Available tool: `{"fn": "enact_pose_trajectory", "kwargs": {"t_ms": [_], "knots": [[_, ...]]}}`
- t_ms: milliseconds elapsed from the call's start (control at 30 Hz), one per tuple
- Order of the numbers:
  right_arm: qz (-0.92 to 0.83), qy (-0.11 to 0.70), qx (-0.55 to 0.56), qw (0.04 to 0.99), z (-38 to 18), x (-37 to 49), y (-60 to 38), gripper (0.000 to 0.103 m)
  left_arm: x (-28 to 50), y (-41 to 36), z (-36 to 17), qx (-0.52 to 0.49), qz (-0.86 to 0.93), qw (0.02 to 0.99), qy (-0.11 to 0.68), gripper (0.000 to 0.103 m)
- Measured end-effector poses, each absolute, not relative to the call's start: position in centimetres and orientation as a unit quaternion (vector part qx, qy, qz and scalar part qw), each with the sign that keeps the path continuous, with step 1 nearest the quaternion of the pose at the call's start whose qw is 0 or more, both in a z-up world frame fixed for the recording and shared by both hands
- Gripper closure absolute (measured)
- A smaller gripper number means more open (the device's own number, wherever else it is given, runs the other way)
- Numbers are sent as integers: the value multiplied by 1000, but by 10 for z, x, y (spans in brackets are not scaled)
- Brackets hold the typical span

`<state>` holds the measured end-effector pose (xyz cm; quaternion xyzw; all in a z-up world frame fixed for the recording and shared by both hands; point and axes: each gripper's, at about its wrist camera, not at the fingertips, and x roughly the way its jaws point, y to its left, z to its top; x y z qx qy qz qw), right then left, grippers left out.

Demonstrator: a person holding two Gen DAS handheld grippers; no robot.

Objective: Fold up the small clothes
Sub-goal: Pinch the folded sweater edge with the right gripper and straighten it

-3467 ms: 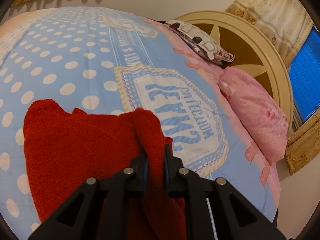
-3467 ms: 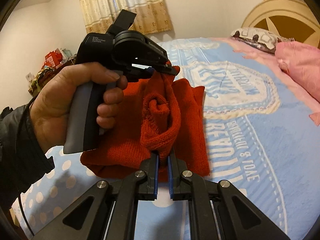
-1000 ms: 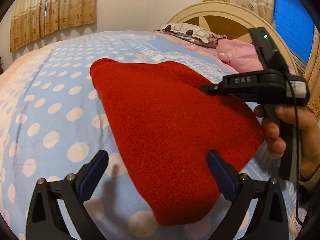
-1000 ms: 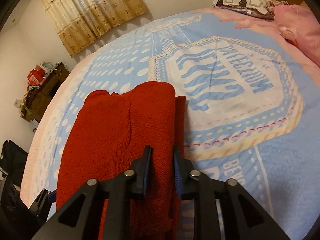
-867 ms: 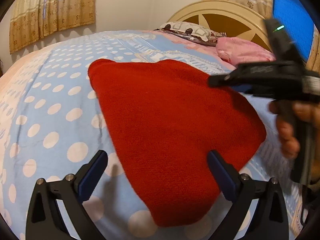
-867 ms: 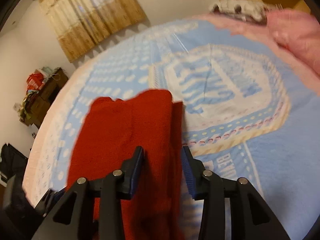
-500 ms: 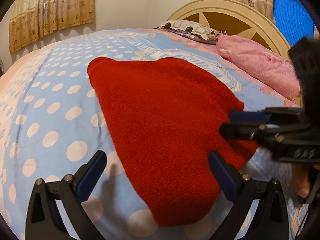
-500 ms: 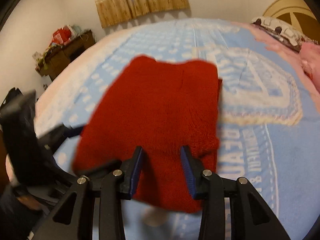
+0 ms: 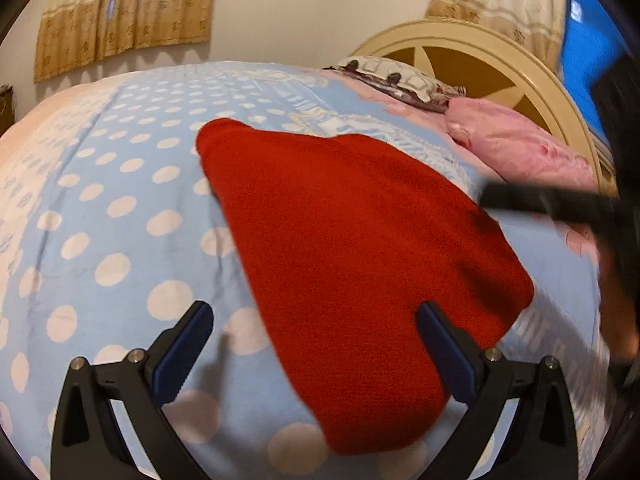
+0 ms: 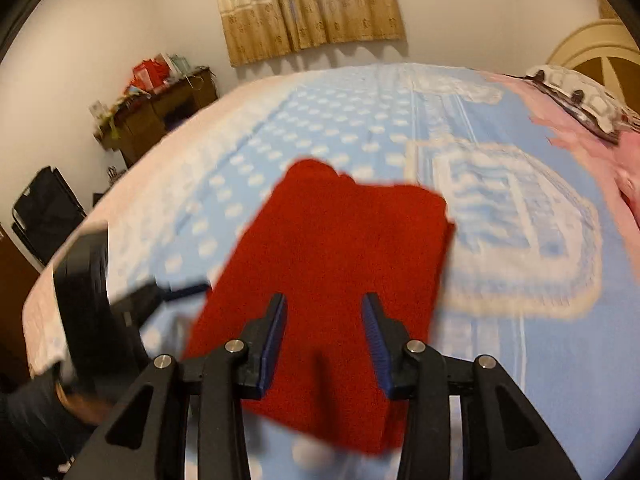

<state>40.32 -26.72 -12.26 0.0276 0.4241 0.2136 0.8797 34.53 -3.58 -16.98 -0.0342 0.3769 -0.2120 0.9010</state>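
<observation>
Both tools are empty, the left tool (image 9: pixel 312 344) gaping wide and the right tool (image 10: pixel 324 336) with jaws opening above the folded red knit (image 9: pixel 360 264) lying flat on the bed (image 9: pixel 100 208), so this fold looks finished; next comes another garment.

Left wrist view: looks down along its fingers, close over the bed (image 9: pixel 120 208), facing the headboard (image 9: pixel 472 52).
Right wrist view: tilted down, facing the curtain (image 10: pixel 308 4).
Shared: red sweater (image 9: pixel 352 264), polka-dot sheet.
</observation>
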Motion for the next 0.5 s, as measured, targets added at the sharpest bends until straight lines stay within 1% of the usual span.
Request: {"fn": "enact_pose_trajectory", "kwargs": {"t_ms": [100,133,267,367,500], "knots": [[161,483,12,861,-159,443,-270,61,343,-38,-170,-26,-210,902,376,0],[160,497,24,853,-170,449,-274,61,344,-37,-170,-29,-211,901,377,0],[179,484,33,856,-167,442,-287,62,341,-33,-168,-46,-209,905,368,0],[185,484,5,855,-167,437,-286,62,339,-23,-164,-70,-206,911,350,0],[201,461,21,864,-152,438,-289,61,346,-19,-169,-90,-207,903,366,0]]}}
